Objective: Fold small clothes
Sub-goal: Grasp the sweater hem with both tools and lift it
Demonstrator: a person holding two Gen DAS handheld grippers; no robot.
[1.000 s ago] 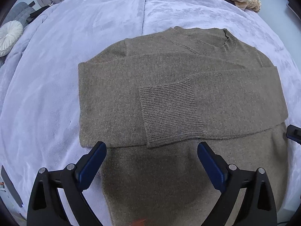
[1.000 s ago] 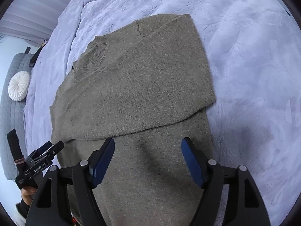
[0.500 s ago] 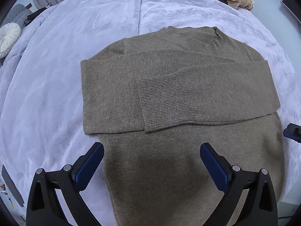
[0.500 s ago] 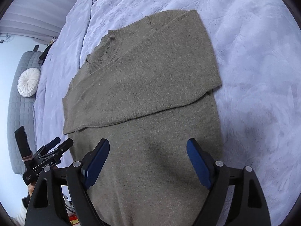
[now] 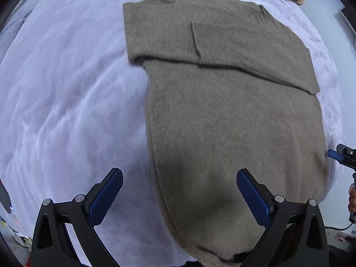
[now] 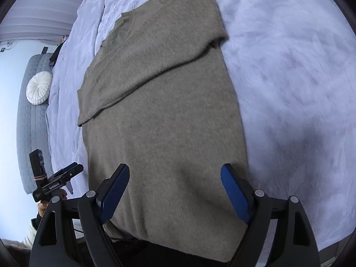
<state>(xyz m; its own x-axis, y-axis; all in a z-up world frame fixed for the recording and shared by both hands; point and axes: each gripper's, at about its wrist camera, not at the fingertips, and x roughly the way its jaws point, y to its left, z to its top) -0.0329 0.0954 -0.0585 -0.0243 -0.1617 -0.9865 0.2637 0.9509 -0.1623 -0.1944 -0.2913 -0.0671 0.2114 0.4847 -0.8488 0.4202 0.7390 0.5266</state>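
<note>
Below the left hand-held gripper (image 5: 179, 197), whose jaws stand wide apart and empty, the brown sweater's (image 5: 233, 122) left hem edge runs between its fingers, the garment stretching ahead and to its right on the lavender bed (image 5: 66, 111). Further right, the right hand-held gripper (image 6: 174, 191) hangs over the hem, jaws spread, nothing clamped, sleeves folded across the chest ahead.

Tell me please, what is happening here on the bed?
A person is folding an olive-brown sweater laid flat on a lavender blanket. Both sleeves are already folded across the chest. The left gripper and right gripper hang open above the sweater's lower part, near the hem, holding nothing.
</note>
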